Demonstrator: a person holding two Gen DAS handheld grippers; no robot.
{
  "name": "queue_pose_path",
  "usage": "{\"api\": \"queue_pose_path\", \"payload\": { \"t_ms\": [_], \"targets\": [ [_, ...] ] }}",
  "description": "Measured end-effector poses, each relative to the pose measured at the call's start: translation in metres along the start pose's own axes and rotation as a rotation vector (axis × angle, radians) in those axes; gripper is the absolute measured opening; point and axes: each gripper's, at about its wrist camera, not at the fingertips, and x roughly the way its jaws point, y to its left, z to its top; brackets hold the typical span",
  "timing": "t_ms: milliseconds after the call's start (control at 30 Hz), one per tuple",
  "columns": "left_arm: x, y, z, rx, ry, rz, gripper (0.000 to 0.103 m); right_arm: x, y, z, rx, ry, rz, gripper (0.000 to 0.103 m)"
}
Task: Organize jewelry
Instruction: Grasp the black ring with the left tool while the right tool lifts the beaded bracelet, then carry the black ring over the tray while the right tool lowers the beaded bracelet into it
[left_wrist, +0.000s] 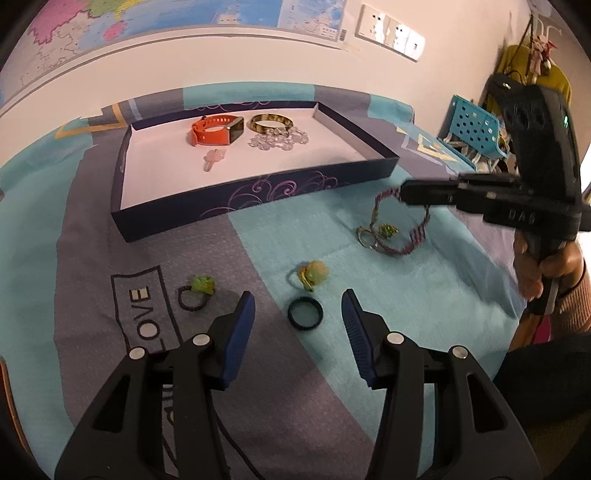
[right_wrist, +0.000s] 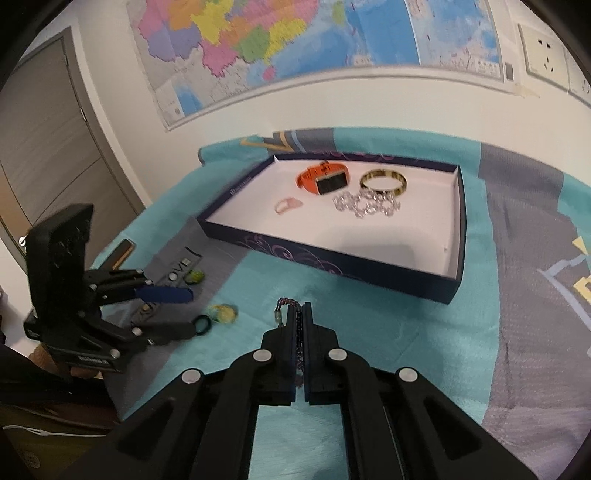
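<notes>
Between the spread fingers of the left gripper (left_wrist: 298, 325), in the left wrist view, a dark ring (left_wrist: 305, 313) is lying flat on the teal blanket (left_wrist: 424, 288), straight ahead and just below the tips. That gripper is standing released and gripping nothing. A yellow bead ring (left_wrist: 314, 275) is sitting just beyond the dark one, and a green bead ring (left_wrist: 197, 291) is lying off to the left side. Farther back, the tray (left_wrist: 236, 218) is holding an orange watch (left_wrist: 216, 131), a bangle (left_wrist: 271, 123), a clear bead chain (left_wrist: 279, 141) and a pink ring (left_wrist: 214, 159). To the right, the right gripper (left_wrist: 404, 194) is pinching a purple woven bracelet (left_wrist: 415, 236), whose loop is hanging down, with its lower end looking to be touching the blanket.

Seen from the right wrist, the right gripper (right_wrist: 300, 310) is clenching the bracelet (right_wrist: 287, 304), a strand running lengthwise between the closed fingers. The tray (right_wrist: 332, 264) is lying straight ahead and a little to the right, its long side running across the view, so the bracelet probably needs carrying forward over the near wall. The left gripper (right_wrist: 190, 308) is hovering at the left, over the dark ring (right_wrist: 202, 326), and it is plainly the nearer hand for that ring.
</notes>
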Motion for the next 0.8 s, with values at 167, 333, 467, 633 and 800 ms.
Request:
{"api": "queue_pose_path", "payload": {
  "t_ms": [167,333,467,633,800],
  "targets": [
    [0.007,-0.006,-0.003,0.027,0.036,0.021,0.034,-0.006,0.007,0.003,-0.011,-0.021,0.012,0.001],
    [0.008,-0.011,-0.004,0.054,0.040,0.041,0.022,-0.005,0.008,0.005,-0.012,-0.026,0.015,0.001],
    [0.008,-0.013,-0.005,0.065,0.037,0.056,0.022,-0.005,0.008,0.006,-0.007,-0.030,0.014,0.001],
    [0.002,-0.010,-0.003,0.047,0.017,0.030,0.022,-0.007,0.008,0.008,-0.009,-0.040,0.017,0.001],
    [-0.010,-0.007,0.004,0.038,-0.024,0.012,0.022,-0.009,0.007,0.014,-0.012,-0.058,0.015,0.001]
  ]
}}
